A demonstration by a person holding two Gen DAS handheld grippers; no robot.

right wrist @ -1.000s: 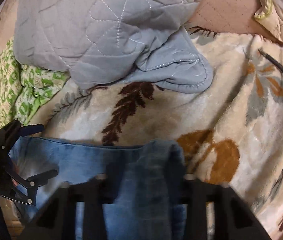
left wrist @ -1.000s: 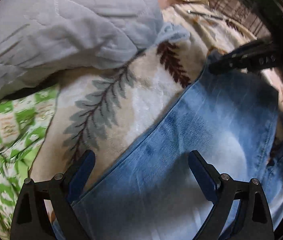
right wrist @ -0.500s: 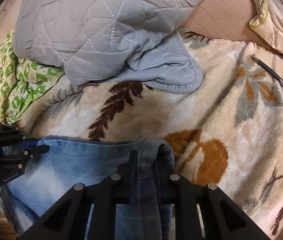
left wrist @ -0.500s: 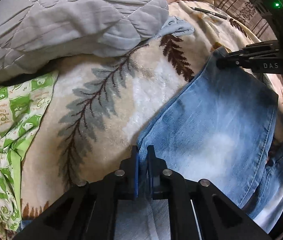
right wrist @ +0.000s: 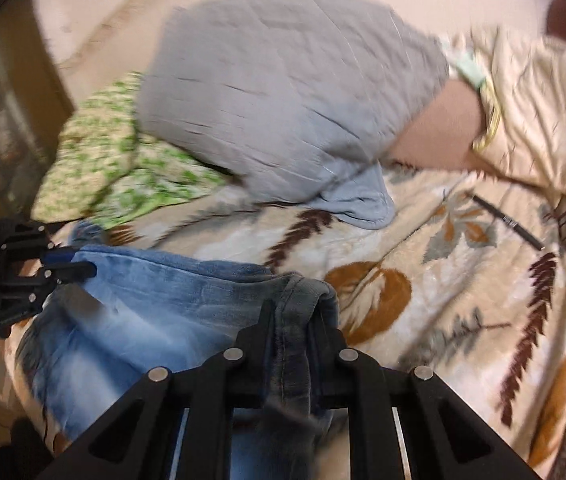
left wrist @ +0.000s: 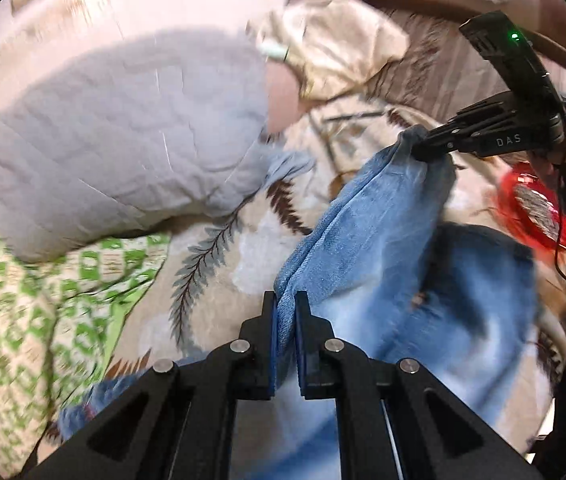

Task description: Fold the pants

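Light blue denim pants (left wrist: pixel 367 240) hang lifted above a cream leaf-patterned blanket (left wrist: pixel 211 264). My left gripper (left wrist: pixel 286 300) is shut on one edge of the pants. My right gripper (right wrist: pixel 291 312) is shut on the darker hem or waistband fold (right wrist: pixel 303 292). The right gripper also shows in the left wrist view (left wrist: pixel 419 148), pinching the far corner. The left gripper shows in the right wrist view (right wrist: pixel 79 264), at the other end of the pants (right wrist: pixel 155 304). The cloth stretches between them and sags below.
A grey quilted blanket (left wrist: pixel 123 140) is piled at the back, a green patterned cloth (left wrist: pixel 43 304) to the left, a cream pillow (right wrist: pixel 539 120) at the right. A black pen (right wrist: pixel 507 222) lies on the blanket. A red round object (left wrist: pixel 539 208) sits at the right.
Both grippers, shut on the pants since half a second ago, have lifted them up off the blanket. The views have tilted upward and blurred with the motion.
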